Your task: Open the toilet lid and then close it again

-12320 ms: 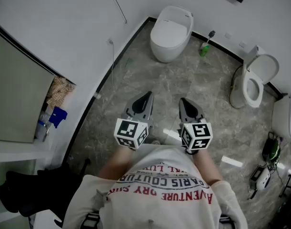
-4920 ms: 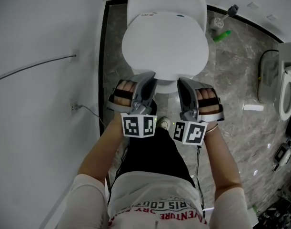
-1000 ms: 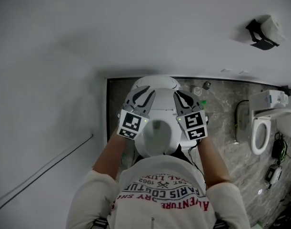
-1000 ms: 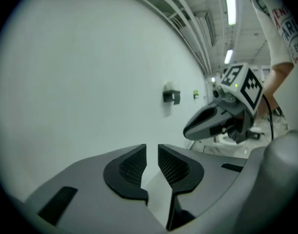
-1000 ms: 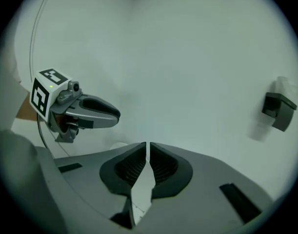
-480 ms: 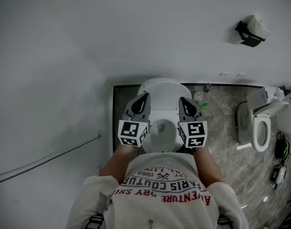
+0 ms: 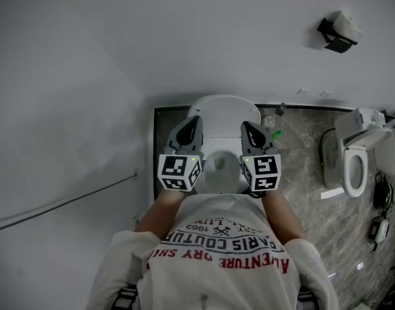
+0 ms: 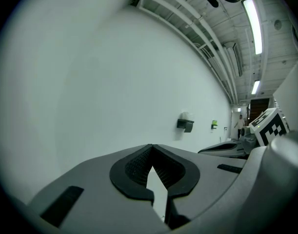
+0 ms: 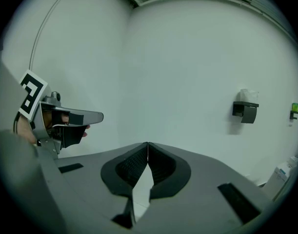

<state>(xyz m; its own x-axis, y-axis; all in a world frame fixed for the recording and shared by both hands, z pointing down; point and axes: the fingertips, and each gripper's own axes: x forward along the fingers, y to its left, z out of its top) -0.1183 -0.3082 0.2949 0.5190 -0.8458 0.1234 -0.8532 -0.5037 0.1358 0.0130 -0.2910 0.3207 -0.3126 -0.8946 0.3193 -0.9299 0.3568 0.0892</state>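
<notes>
- White wall [image 7: 184,37] fills the upper part of the head view and meets a grey marbled floor [image 7: 300,173] along a dark base strip.
- The toilet [image 7: 218,144] stands against that wall, straight ahead of the person and between the two grippers in the head view.
- Its long axis runs from the wall toward the person, with the bowl's front end pointing at the person.
- The lid [image 7: 216,108] looks raised at the wall end and shows as a white oval above the open, grey-centred bowl.
- The left gripper [image 8: 151,146] has its fingers clenched tip to tip with nothing between them, and only bare wall lies beyond.
- The right gripper [image 9: 148,144] is likewise clenched and empty, level with the left one and aimed at the same wall.
- A dark paper holder [image 7: 336,34] hangs high on the wall to the right.
- A second toilet [image 7: 353,170] with its lid up sits further right on the floor.
- A small green bottle [image 7: 277,134] lies just right of the first toilet.
- The person's shirt [image 7: 216,263] carries print that reads upside down from above: "PARIS COUTURE", "AVENTURE" and "1962".
- No brand mark can be read on either toilet.
</notes>
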